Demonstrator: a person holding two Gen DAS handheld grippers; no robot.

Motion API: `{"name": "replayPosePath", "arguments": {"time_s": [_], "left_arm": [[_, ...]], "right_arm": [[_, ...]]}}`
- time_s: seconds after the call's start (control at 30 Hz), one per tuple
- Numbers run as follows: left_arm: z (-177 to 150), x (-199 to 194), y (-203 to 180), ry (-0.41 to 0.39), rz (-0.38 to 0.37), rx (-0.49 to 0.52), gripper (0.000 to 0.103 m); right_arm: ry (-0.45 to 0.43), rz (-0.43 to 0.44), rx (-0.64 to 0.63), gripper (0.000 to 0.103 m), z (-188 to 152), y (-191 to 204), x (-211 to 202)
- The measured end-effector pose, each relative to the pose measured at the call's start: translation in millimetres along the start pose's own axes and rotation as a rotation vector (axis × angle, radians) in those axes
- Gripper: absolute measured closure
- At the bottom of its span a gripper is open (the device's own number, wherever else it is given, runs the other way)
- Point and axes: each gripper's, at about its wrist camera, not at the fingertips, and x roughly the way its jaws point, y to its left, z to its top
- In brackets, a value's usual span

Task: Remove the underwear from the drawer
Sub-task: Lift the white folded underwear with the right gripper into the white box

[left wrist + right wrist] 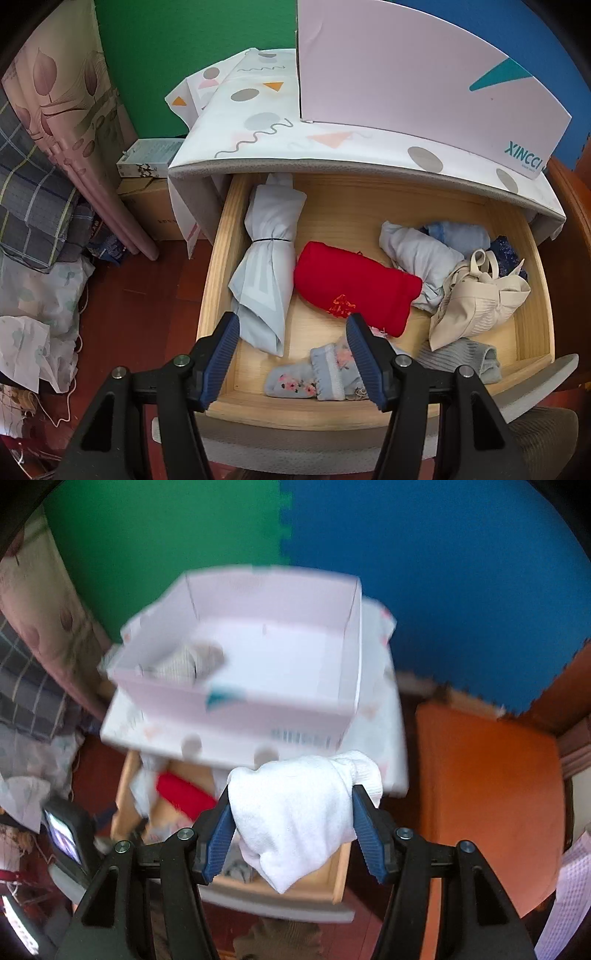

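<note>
Here, a white bundled garment (pixel 301 812), apparently the underwear, is sitting between the blue pads of the right gripper (pixel 291 825), lifted clear above the open wooden drawer (pixel 341 864). The jaws are standing fairly wide with the cloth filling the gap and draping over both tips, so the grip looks loose rather than pinched. Just beyond, a pale pink cardboard box (pixel 258 701) is resting on the cabinet top, with a greyish rolled item (pixel 192 661) already lying inside; the view is blurring, suggesting motion.

The left gripper (pixel 291 334) is hovering over the drawer's (pixel 210 280) near edge, its jaws spread wide and holding nothing. Beneath it are lying a floral blue garment (pixel 314 373), a red folded piece (pixel 354 284), a pale blue tied roll (pixel 267 258), a second pale blue roll (pixel 417 254), a cream bra (pixel 476 299) and a grey ribbed piece (pixel 461 360).

The likely trouble is the white bundle slipping free before reaching the box, since the pads seem to be only cradling it. It could also be catching on the box's front wall if carried too low, nudging the light box backward.
</note>
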Motion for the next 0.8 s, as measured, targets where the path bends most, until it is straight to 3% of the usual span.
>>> {"name": "replayPosePath", "arguments": {"time_s": [0.17, 0.4, 0.8], "left_arm": [[0.6, 0.6, 1.3, 0.002, -0.002, -0.004, 0.041], [-0.4, 0.7, 4.4, 0.002, -0.015, -0.02, 0.041], [0.2, 3.0, 6.1, 0.007, -0.03, -0.038, 0.041]], "right_arm": [[-0.033, -0.017, -0.008, 0.046, 44.4, 2.1, -1.1], [0.018, -0.039, -0.018, 0.046, 88.5, 13.9, 52.1], [0.188, -0.048, -0.022, 0.045, 101.3, 24.4, 156.1]]}}
